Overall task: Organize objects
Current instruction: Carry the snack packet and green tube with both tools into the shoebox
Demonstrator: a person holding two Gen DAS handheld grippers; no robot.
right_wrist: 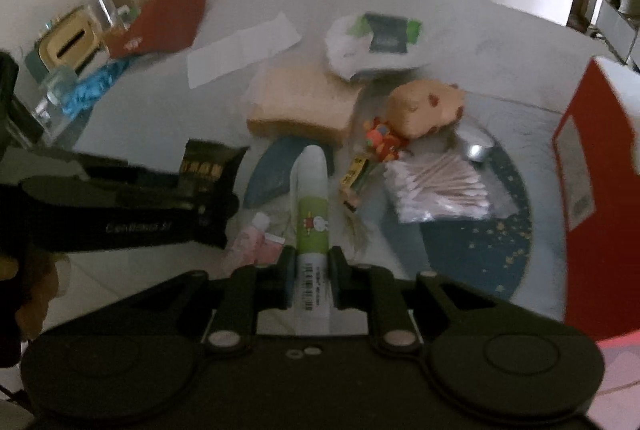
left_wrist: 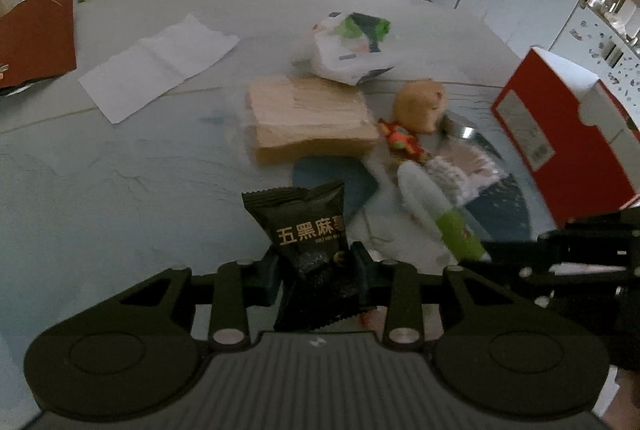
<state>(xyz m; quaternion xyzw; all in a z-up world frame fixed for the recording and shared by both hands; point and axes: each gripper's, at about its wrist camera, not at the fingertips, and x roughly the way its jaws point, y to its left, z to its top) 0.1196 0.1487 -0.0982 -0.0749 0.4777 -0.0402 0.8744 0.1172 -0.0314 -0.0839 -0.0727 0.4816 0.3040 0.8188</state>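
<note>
The left gripper (left_wrist: 316, 270) is clamped on a black snack packet (left_wrist: 310, 242), held clear above the near side of the table (left_wrist: 120, 182); the right gripper (right_wrist: 312, 274) is pinched tight on a white and green tube (right_wrist: 313, 206), its cap pointing toward the table's middle; both things look lifted rather than resting, so two items are in hand and none visibly put away yet. Just beyond the tube lie a small pink tube (right_wrist: 256, 234) near the table's near edge, a blue mat (right_wrist: 276, 170), a bag of cotton swabs (right_wrist: 440, 190) and a bright little toy (right_wrist: 380, 138); further toward the centre sit a tan wrapped stack (right_wrist: 304, 102), a plush animal (right_wrist: 428, 106) and a white plastic bag (right_wrist: 372, 42); a sheet of paper (right_wrist: 244, 46) lies toward the far left edge. A red box (right_wrist: 600, 158) stands open at the right edge; I judge it a likely destination, though nothing shows inside it. Most of the sorting remains.
</note>
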